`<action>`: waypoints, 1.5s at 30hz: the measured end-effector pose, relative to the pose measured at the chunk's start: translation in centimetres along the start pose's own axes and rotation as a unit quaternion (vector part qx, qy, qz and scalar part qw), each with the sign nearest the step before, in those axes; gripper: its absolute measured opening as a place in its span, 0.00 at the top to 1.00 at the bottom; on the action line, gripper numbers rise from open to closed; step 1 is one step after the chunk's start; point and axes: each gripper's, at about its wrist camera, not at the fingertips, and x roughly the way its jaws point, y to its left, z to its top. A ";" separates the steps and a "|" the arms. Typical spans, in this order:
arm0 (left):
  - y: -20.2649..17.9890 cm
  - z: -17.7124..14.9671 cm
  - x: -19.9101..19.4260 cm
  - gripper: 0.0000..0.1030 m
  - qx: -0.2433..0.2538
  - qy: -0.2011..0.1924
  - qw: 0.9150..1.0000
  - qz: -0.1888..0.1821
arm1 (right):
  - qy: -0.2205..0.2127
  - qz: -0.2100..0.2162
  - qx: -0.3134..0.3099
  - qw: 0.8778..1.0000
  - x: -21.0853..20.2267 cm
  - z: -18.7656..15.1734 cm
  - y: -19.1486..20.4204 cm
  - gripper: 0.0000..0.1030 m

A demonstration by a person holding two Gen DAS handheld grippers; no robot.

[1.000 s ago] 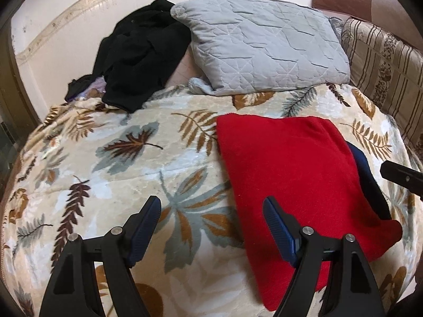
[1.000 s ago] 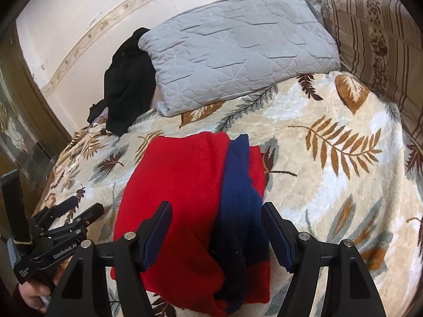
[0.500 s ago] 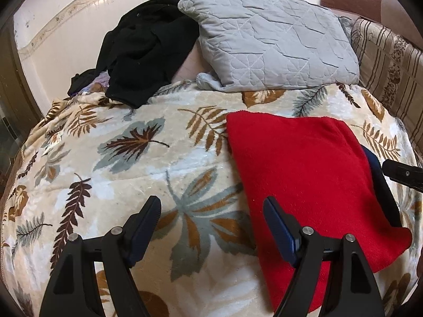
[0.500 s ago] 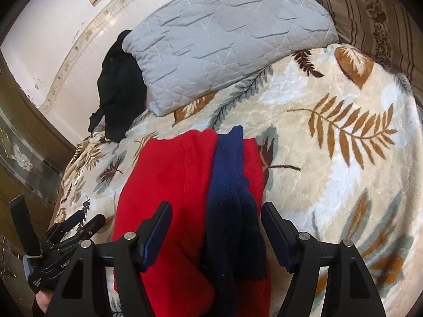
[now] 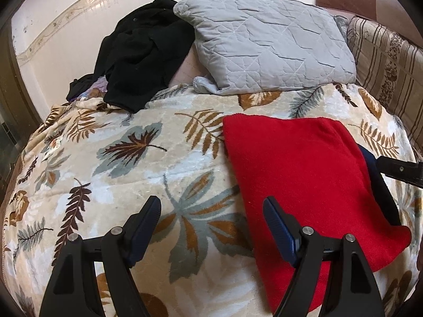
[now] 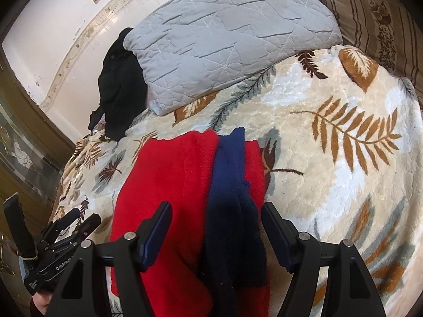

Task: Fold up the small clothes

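Observation:
A folded red garment [image 5: 304, 179] lies flat on the leaf-patterned blanket, with a dark blue part [image 5: 380, 190] showing along its right edge. In the right wrist view the red garment [image 6: 169, 185] has a navy strip [image 6: 232, 198] lying lengthwise over it. My left gripper [image 5: 211, 219] is open and empty, above the blanket at the garment's left edge. My right gripper [image 6: 216, 229] is open and empty, hovering over the navy strip near the garment's front end. The left gripper also shows in the right wrist view [image 6: 71, 219] at lower left.
A grey quilted pillow [image 5: 267, 45] lies at the head of the bed. A heap of black clothes [image 5: 142, 55] lies left of it. A striped cushion [image 5: 388, 66] stands at the right. The white wall [image 5: 66, 21] runs behind. The blanket [image 5: 119, 171] covers the bed.
Both grippers have moved forward and lower over the bed, so the garment looks larger. The right gripper now sits closer over the navy strip. The garment has not moved.

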 end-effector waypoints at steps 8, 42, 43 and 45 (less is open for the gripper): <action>-1.0 -0.1 0.0 0.22 0.011 -0.002 1.000 -0.017 | 0.026 0.023 0.037 0.999 1.2 0.3 -2.5 0.29; 0.6 -0.7 4.5 0.22 -0.119 0.097 0.935 -0.319 | 0.063 0.097 0.131 0.985 3.2 0.2 -6.9 0.29; 0.7 -0.6 4.7 0.22 -0.125 0.098 0.932 -0.325 | 0.063 0.097 0.135 0.984 3.3 0.2 -7.2 0.29; 0.8 -0.6 5.0 0.23 -0.133 0.098 0.929 -0.331 | 0.071 0.110 0.149 0.980 3.8 0.2 -7.9 0.29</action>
